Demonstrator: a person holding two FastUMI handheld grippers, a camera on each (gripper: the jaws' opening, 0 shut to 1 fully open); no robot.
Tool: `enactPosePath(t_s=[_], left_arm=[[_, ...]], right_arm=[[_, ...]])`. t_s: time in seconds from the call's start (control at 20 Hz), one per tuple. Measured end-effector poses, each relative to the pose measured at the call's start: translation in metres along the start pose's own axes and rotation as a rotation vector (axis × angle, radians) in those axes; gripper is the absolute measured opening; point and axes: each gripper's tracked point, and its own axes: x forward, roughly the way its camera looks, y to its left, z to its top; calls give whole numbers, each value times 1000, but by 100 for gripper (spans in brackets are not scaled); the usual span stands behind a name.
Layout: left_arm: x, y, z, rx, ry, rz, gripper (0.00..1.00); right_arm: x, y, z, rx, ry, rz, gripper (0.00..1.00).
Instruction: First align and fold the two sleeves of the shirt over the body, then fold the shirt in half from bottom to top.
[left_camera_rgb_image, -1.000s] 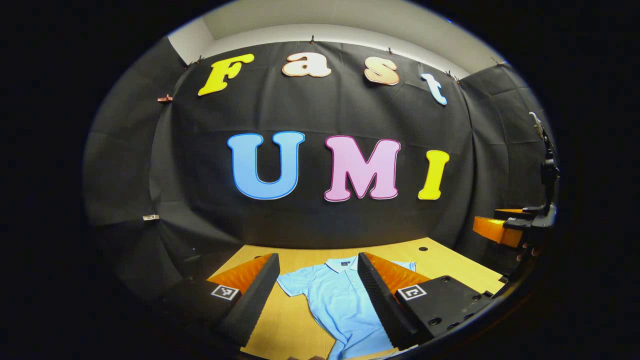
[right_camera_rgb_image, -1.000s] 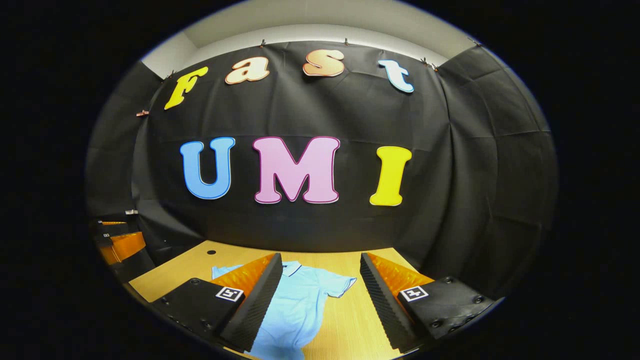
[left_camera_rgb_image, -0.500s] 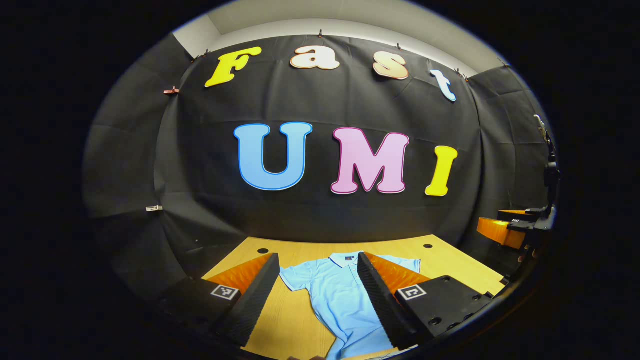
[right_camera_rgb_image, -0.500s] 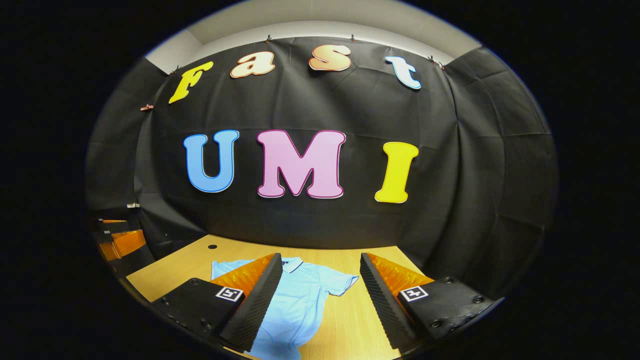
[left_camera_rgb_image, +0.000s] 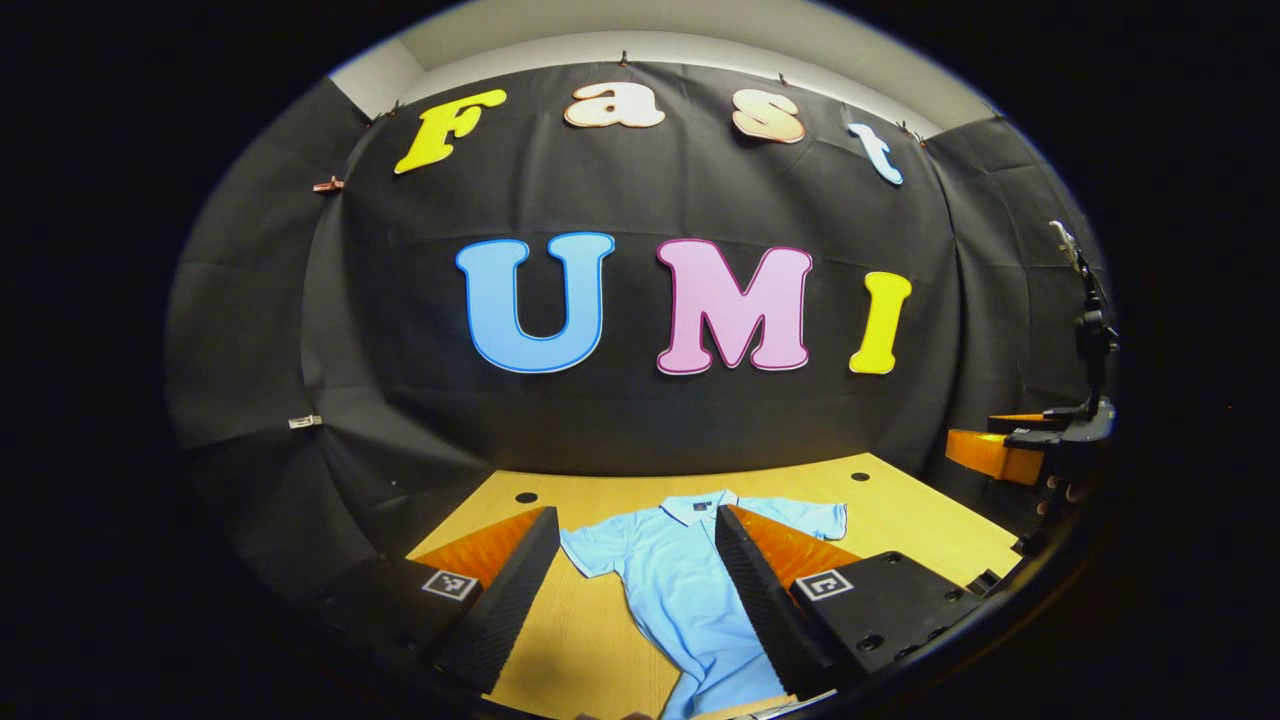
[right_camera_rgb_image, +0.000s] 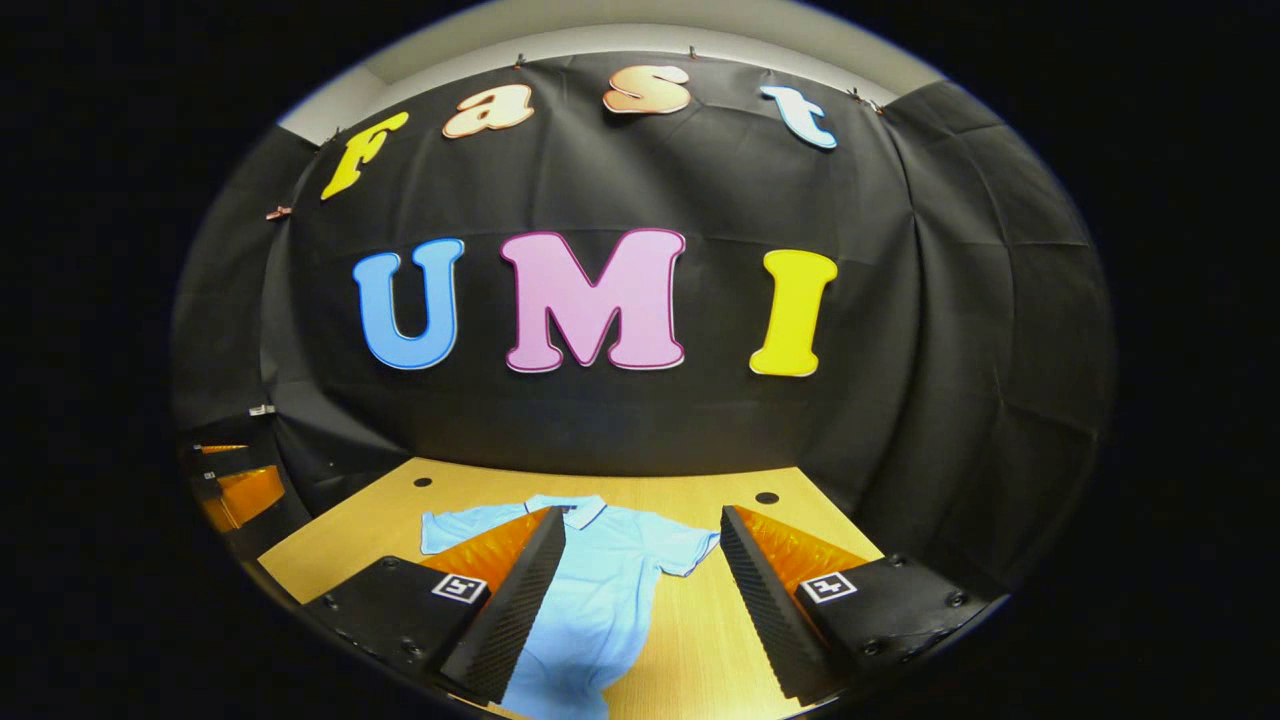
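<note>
Right now a light blue shirt (left_camera_rgb_image: 680, 580) is lying flat on the wooden table (left_camera_rgb_image: 900, 520), collar toward the back wall, both sleeves spread out to the sides. Above it, the left gripper (left_camera_rgb_image: 635, 590) is hanging with its fingers spread apart, holding nothing. Likewise, the right gripper (right_camera_rgb_image: 640, 590) is hovering wide apart and empty.

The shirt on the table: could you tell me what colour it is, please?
Light blue, plain; the shirt shows best in the left gripper view.
</note>
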Motion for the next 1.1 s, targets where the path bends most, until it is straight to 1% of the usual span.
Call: enactPosePath(t_s=[0.1, 0.25, 0.4, 0.6, 0.85, 0.95, 1.1], left_arm=[[3, 2, -9, -6, 24, 12, 99], [5, 5, -15, -16, 41, 34, 99], [8, 11, -17, -4, 47, 71, 99], [13, 15, -25, -1, 60, 124, 99], [21, 22, -44, -22, 114, 205, 99], [25, 20, -50, -34, 131, 228, 99], [30, 20, -54, -41, 148, 264, 99]], right_arm=[[11, -6, -9, -8, 32, -3, 98], [28, -13, -15, -7, 46, 8, 98], [51, -19, -25, 4, 74, 28, 98], [92, -34, -52, 14, 180, 45, 98], [141, -51, -84, -2, 285, 67, 98], [156, -58, -101, -4, 332, 62, 98], [183, -66, -119, -8, 372, 68, 98]])
